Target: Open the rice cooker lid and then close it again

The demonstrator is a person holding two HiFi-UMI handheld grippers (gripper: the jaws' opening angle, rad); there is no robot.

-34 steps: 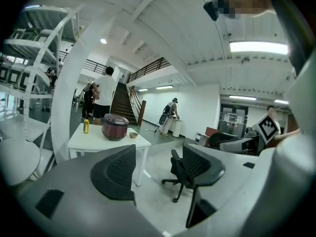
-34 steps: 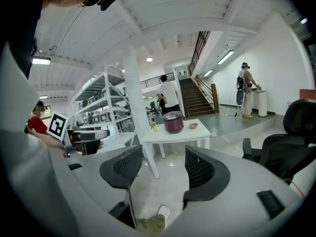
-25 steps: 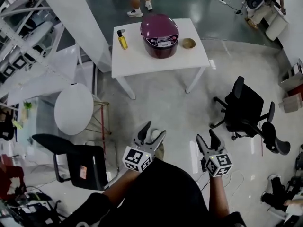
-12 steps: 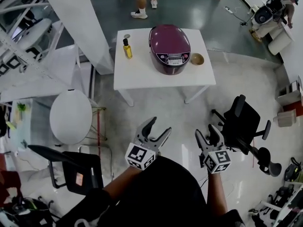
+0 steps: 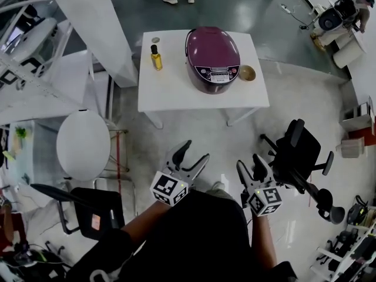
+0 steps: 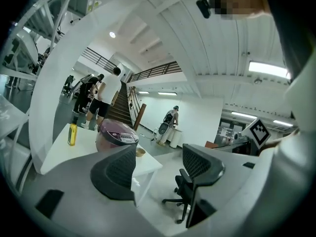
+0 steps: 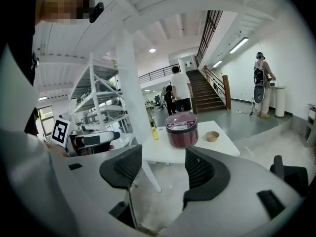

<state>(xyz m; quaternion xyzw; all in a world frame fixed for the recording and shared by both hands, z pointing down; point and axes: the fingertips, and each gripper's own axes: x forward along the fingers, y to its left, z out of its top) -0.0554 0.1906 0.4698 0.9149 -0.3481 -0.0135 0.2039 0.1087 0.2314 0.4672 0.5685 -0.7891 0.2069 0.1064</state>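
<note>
Left claw (image 5: 194, 153): jaws spread wide, nothing but air between them. Right claw (image 5: 249, 163) just beside it on the right, likewise agape and empty, at about the same height. Both over bare pale floor (image 5: 200, 134), close in front of the body, well short of the table (image 5: 170, 90).

Straight ahead of both claws — open floor up to the table's near edge, nothing in the lane. Near the right claw's right side, a black office chair (image 5: 299, 151). Off the left claw's left, a round white table (image 5: 83, 145) and, nearer the body, a black chair (image 5: 88, 207). Beyond those, a slanting white column (image 5: 94, 28) beside the table's left edge.

On the table, well ahead: purple rice cooker (image 5: 212, 59), lid (image 5: 211, 46) down, control panel facing the claws, right of centre and back from the near edge. Yellow bottle (image 5: 155, 57) upright to its left, apart from it. Small wooden bowl (image 5: 247, 73) just beside its right, near the table's right edge. Broad bare strip of tabletop along the near edge.
</note>
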